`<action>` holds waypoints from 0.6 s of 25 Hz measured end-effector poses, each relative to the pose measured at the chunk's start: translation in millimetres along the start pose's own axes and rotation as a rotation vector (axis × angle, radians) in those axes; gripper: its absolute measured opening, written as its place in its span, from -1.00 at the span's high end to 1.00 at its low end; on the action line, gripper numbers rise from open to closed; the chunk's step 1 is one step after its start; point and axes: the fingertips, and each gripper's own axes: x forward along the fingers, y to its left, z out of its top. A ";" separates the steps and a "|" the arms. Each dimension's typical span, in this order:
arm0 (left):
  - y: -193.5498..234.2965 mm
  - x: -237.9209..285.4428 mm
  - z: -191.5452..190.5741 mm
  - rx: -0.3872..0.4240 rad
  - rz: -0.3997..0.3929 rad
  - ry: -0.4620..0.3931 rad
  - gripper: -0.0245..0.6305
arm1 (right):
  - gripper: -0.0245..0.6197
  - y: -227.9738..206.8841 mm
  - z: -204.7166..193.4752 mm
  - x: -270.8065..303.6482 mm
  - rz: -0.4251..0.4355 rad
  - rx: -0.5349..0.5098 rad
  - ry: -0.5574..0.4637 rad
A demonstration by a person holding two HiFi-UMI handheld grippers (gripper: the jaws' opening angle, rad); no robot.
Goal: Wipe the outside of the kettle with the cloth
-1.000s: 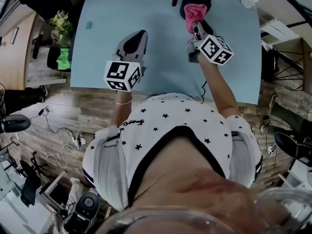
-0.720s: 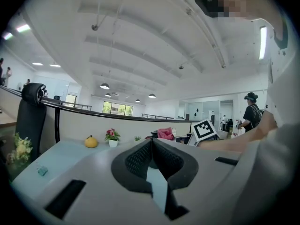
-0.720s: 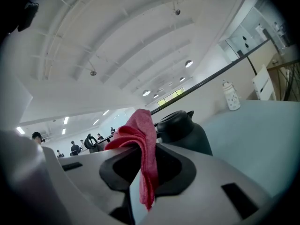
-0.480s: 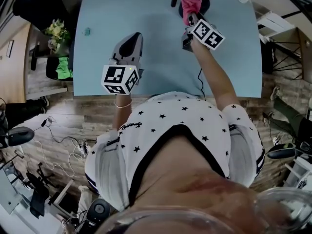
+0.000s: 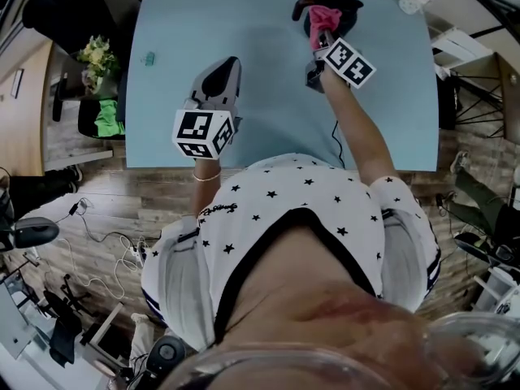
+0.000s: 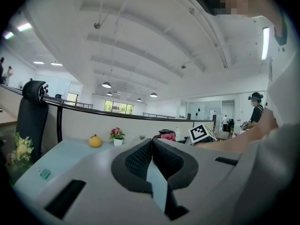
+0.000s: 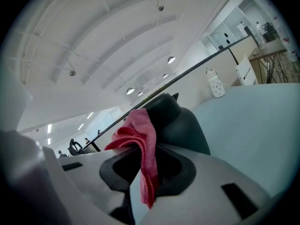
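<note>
2 claws show: the right claw (image 7: 149,170) is clamped on the pink cloth (image 7: 139,134), which lies against the black kettle (image 5: 341,2) at the far edge of the blue surface (image 5: 268,80). The left claw (image 6: 151,149), closed on nothing, hovers nearer the person.

R gripper (image 5: 320,41) slid cloth (image 5: 326,16) further up kettle (image 5: 344,0) side
</note>
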 end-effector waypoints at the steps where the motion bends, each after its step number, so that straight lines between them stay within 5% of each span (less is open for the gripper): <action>1: 2.0 2.2 -0.6 -0.003 -0.003 0.003 0.84 | 0.71 -0.1 -0.6 1.1 -0.001 0.002 -0.001; 15: 12.6 19.3 -13.9 -0.033 -0.001 0.034 0.84 | 0.71 -20.4 -31.7 6.4 -0.044 0.016 0.057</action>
